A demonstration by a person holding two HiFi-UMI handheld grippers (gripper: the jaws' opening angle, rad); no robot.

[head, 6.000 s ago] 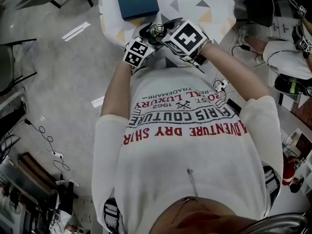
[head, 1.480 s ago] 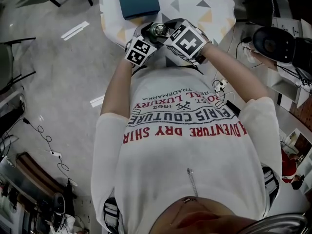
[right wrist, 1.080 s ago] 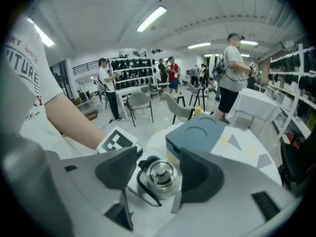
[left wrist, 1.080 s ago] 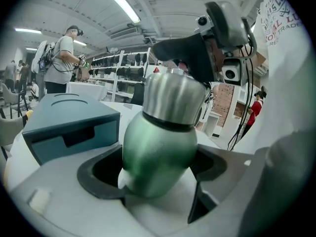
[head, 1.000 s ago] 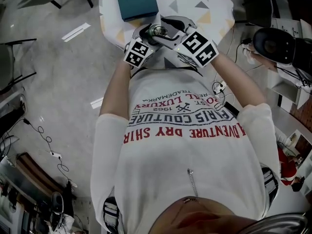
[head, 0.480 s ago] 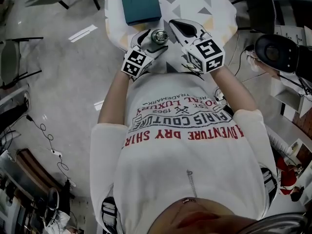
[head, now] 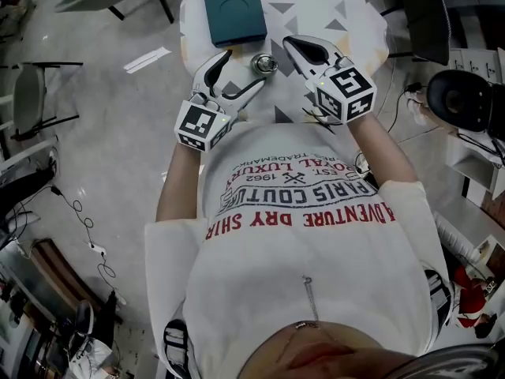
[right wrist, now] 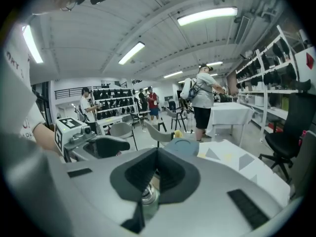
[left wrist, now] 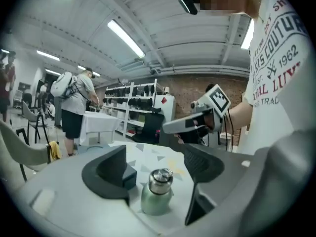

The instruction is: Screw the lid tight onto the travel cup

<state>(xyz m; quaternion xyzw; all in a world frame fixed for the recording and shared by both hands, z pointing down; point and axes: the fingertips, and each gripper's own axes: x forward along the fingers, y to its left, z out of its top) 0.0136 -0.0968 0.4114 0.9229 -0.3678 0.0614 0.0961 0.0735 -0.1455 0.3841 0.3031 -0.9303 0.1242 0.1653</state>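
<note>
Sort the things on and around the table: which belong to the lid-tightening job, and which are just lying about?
Job: travel cup, its lid, left gripper, right gripper.
Lying about: teal box, grey chair.

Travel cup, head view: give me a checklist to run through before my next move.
1. Travel cup upright on the table: ok.
2. Lid seated on the cup: ok.
3. Lid fully tight: cannot tell.
4. Left gripper open, clear of the cup: ok.
5. Right gripper ready to regrasp: not ok, fingers shut on nothing.
6. Teal box apart from the cup: ok.
</note>
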